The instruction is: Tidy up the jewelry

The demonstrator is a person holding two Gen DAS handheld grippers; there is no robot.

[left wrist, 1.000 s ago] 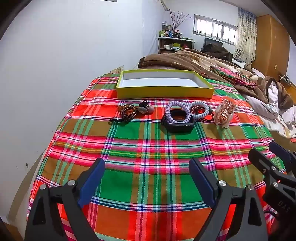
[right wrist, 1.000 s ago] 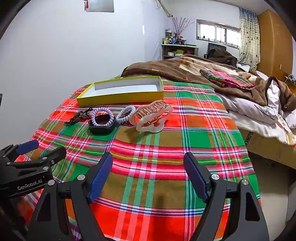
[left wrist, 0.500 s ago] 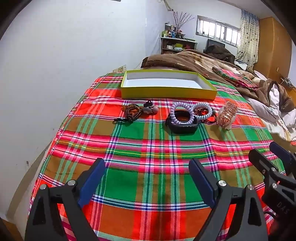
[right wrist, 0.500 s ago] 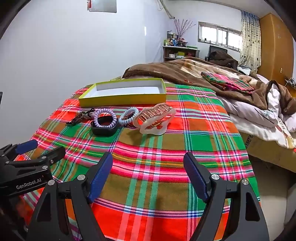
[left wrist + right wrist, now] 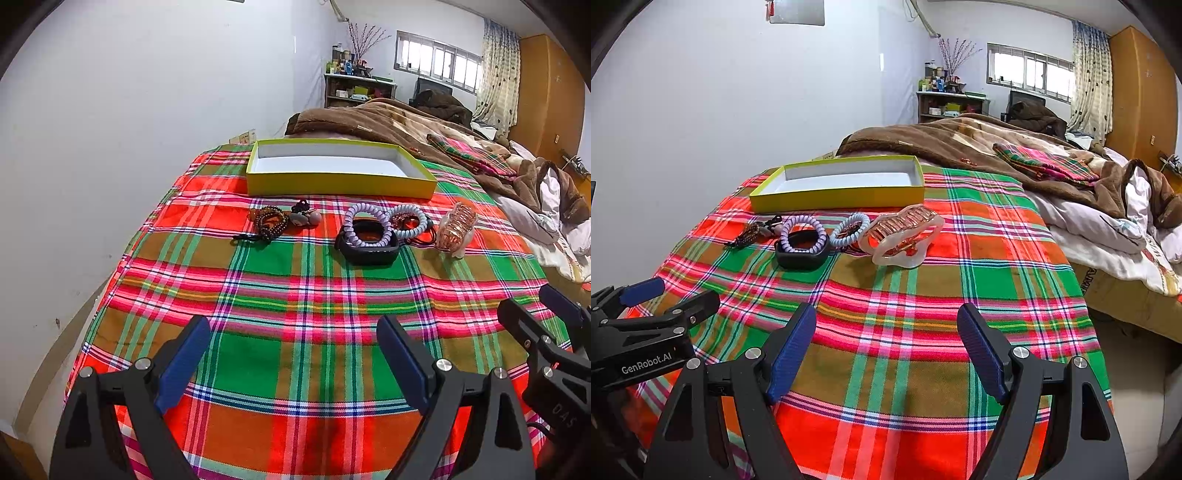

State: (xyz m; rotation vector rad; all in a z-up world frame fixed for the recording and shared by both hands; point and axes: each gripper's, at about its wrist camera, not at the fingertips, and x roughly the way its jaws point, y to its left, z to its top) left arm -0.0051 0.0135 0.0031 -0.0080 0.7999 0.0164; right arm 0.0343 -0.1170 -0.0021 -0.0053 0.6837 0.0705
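An open yellow box (image 5: pixel 340 184) (image 5: pixel 838 199) with a white inside stands empty at the far end of the plaid cloth. In front of it lie a brown bead bracelet (image 5: pixel 271 221), a small dark charm piece (image 5: pixel 304 216), a lilac coil hair tie (image 5: pixel 367 227) (image 5: pixel 805 234) on a black square case (image 5: pixel 369 253), a pale blue coil tie (image 5: pixel 410 221) (image 5: pixel 849 230), and a rose-gold hair claw (image 5: pixel 456 229) (image 5: pixel 903 236). My left gripper (image 5: pixel 293 363) is open and empty, well short of the items. My right gripper (image 5: pixel 886 354) is open and empty, near the claw's side.
A white wall runs along the left edge of the bed. A brown blanket (image 5: pixel 960 144) and folded plaid cloth (image 5: pixel 1045 162) lie behind the box. White bedding (image 5: pixel 1108 229) spills to the right. Each gripper shows in the other's view.
Both cameras have tilted or drawn back slightly, so the box and jewelry sit lower in view. Nothing on the cloth has moved. Both grippers stay open.
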